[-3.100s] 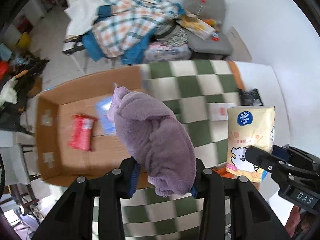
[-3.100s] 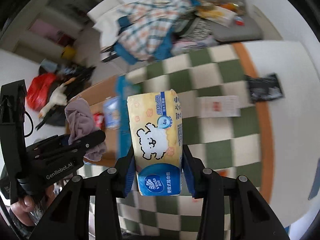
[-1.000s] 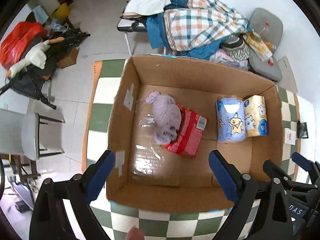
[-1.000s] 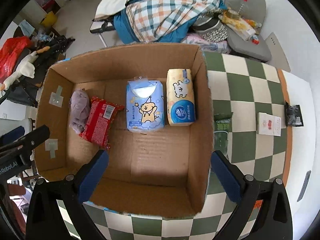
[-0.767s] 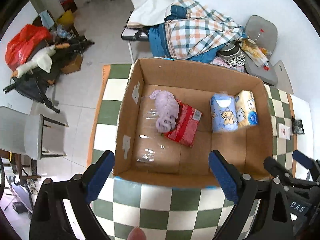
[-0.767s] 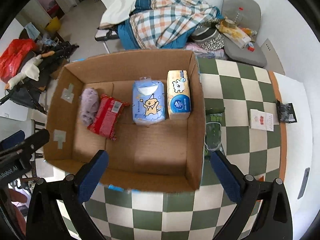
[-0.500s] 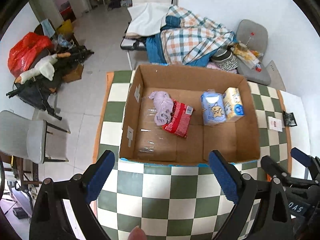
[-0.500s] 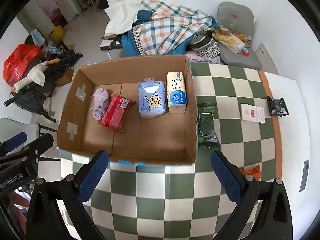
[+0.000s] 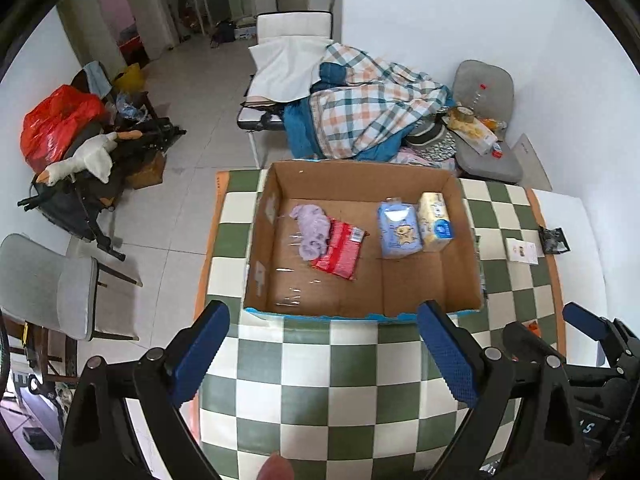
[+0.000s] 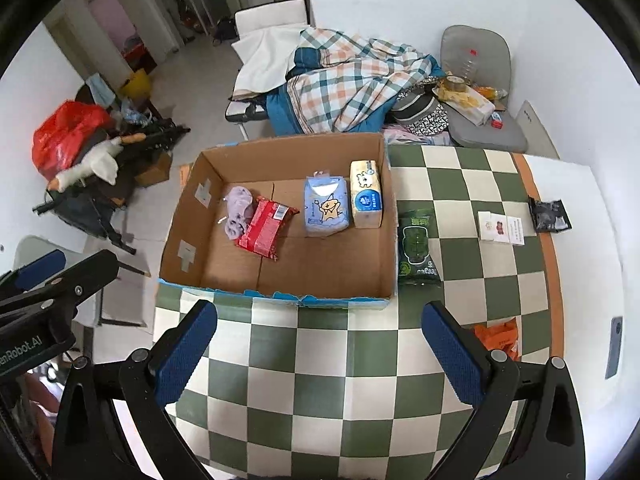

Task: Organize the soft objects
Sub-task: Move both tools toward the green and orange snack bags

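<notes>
An open cardboard box sits on the green-and-white checked table. Inside it lie a purple cloth, a red packet, a blue tissue pack and a yellow tissue pack. My left gripper hangs open and empty well above the table, in front of the box. My right gripper is likewise open, high up, with nothing between its fingers. The right gripper also shows at the lower right of the left wrist view.
A green snack bag lies just right of the box, with a white card, a black packet and an orange wrapper further right. Chairs with piled clothes stand behind the table. A grey chair is at the left.
Both grippers let go of the purple cloth and the yellow tissue pack, which now lie in the box. Both have since pulled back and upward, so the box looks smaller.
</notes>
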Motion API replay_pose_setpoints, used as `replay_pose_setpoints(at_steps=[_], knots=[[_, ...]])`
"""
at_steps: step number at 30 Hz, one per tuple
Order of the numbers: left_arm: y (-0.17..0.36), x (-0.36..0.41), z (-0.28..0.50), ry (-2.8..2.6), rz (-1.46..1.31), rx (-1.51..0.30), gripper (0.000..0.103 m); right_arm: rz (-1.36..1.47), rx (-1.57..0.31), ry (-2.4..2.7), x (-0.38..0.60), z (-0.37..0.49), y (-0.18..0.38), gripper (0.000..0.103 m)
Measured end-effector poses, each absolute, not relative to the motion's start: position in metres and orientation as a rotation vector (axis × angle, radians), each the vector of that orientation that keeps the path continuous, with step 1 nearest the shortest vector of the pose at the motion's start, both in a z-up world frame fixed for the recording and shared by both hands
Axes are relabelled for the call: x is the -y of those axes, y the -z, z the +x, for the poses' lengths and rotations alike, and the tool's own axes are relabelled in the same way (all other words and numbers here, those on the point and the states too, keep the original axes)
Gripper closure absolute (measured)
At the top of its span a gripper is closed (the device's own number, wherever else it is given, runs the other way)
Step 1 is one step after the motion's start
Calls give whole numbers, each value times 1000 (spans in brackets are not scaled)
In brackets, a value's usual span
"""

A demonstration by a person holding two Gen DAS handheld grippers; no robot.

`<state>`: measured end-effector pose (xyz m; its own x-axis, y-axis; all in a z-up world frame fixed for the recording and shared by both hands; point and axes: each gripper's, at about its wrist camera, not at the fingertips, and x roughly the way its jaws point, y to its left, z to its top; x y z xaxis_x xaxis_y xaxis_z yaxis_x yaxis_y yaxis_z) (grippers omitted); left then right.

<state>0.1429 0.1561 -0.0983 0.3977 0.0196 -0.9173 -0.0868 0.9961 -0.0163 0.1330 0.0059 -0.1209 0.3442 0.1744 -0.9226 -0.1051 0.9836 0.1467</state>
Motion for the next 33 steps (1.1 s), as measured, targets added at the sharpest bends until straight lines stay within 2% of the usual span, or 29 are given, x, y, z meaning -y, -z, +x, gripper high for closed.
replay_pose_setpoints(at_steps=[5, 11, 15, 19, 23, 26, 28, 29, 31, 33], knots=[[99, -112, 162, -6, 48, -1170, 7, 152, -1226, -130, 39, 130, 125, 0], [117, -23, 201, 110, 238, -1174, 7, 351, -1290, 67, 148, 125, 164, 0], [141, 35, 227, 175, 356, -1193, 7, 561, -1379, 242, 231, 116, 226, 0], [177, 87, 256, 200, 499, -1243, 7, 848, -1512, 366, 296, 103, 314, 0], [230, 129, 296, 235, 583, -1422, 7, 969, -1554, 443, 318, 102, 366, 0], [278, 150, 329, 238, 606, -1613, 7, 1006, -1576, 461, 319, 108, 388, 8], [302, 157, 344, 227, 618, -1693, 7, 1010, -1594, 467, 319, 113, 398, 21], [316, 160, 351, 212, 628, -1738, 7, 1007, -1598, 470, 318, 115, 401, 23], [332, 166, 359, 169, 675, -1758, 2, 999, -1600, 474, 317, 117, 405, 30], [340, 181, 362, 192, 715, -1756, 2, 1006, -1604, 460, 317, 117, 409, 32]])
